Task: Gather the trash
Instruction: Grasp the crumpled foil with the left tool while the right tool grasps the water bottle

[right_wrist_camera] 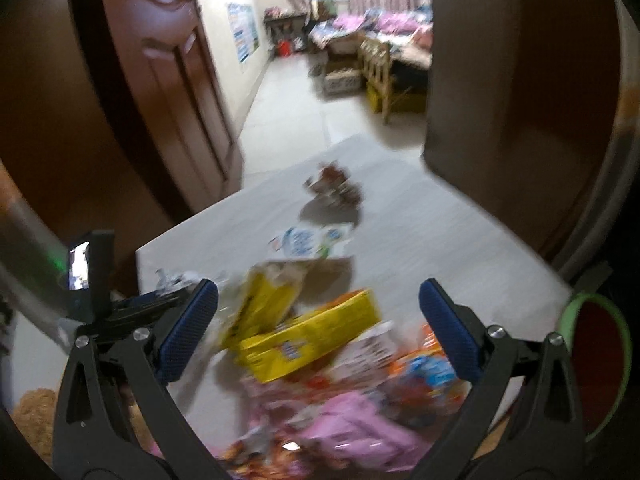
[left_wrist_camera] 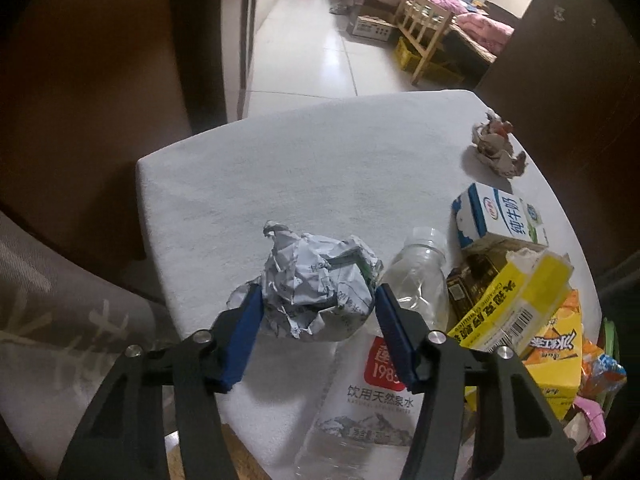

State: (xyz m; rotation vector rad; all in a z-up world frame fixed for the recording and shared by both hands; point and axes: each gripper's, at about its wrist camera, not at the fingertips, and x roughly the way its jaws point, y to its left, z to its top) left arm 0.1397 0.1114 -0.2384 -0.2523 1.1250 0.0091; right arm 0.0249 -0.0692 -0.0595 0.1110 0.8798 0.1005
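Note:
My left gripper (left_wrist_camera: 318, 300) is shut on a crumpled ball of printed paper (left_wrist_camera: 312, 284), held above the near edge of the white table (left_wrist_camera: 320, 160). A clear water bottle (left_wrist_camera: 384, 360) lies under it. My right gripper (right_wrist_camera: 318, 312) is open and empty, above a pile of trash: yellow boxes (right_wrist_camera: 304, 336), pink wrappers (right_wrist_camera: 352, 424) and orange packets (right_wrist_camera: 424, 368). The right wrist view is blurred. The left gripper (right_wrist_camera: 132, 304) shows at its left.
A milk carton (left_wrist_camera: 500, 216) and a brown crumpled wad (left_wrist_camera: 496, 148) lie further back on the right. Yellow boxes (left_wrist_camera: 516, 304) and snack wrappers (left_wrist_camera: 592, 376) crowd the right edge. A green-rimmed bin (right_wrist_camera: 596, 364) stands at the right. A brown door (right_wrist_camera: 160, 80) stands behind.

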